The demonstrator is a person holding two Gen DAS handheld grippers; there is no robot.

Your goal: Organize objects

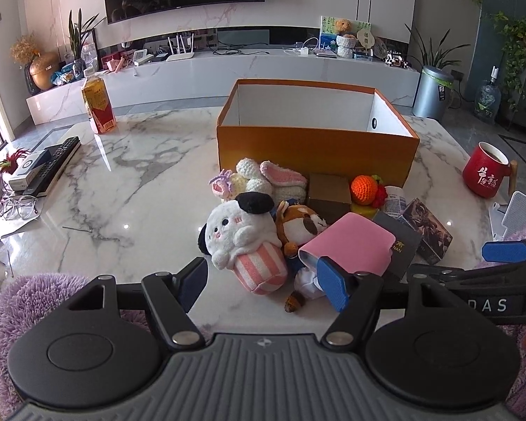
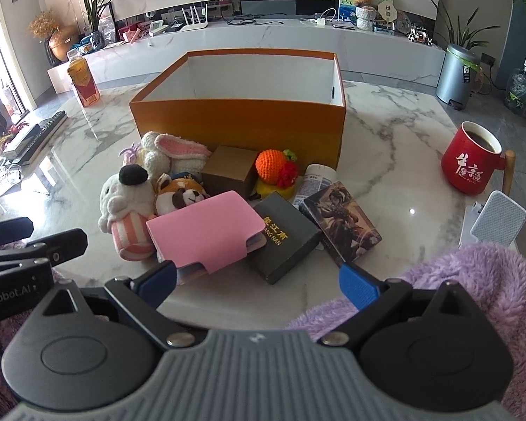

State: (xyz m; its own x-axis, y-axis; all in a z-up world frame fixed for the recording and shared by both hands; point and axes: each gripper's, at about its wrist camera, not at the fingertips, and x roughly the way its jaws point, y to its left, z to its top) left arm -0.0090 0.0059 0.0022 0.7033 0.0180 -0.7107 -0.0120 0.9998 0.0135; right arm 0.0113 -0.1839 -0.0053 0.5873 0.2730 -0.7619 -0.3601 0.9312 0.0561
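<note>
Both grippers, left (image 1: 263, 282) and right (image 2: 259, 280), hover with jaws spread wide, grasping nothing. The toys and small boxes lie heaped on the table (image 1: 129, 189) just in front of the orange box (image 1: 315, 151); the pink wallet (image 2: 207, 235) lies nearest the grippers. A red mug (image 2: 471, 161) stands well right of the box.

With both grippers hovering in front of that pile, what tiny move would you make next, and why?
Probably ease the open right gripper forward onto the pink wallet. It lies on top of the pile, nearest that gripper, and the orange box behind looks empty.
</note>
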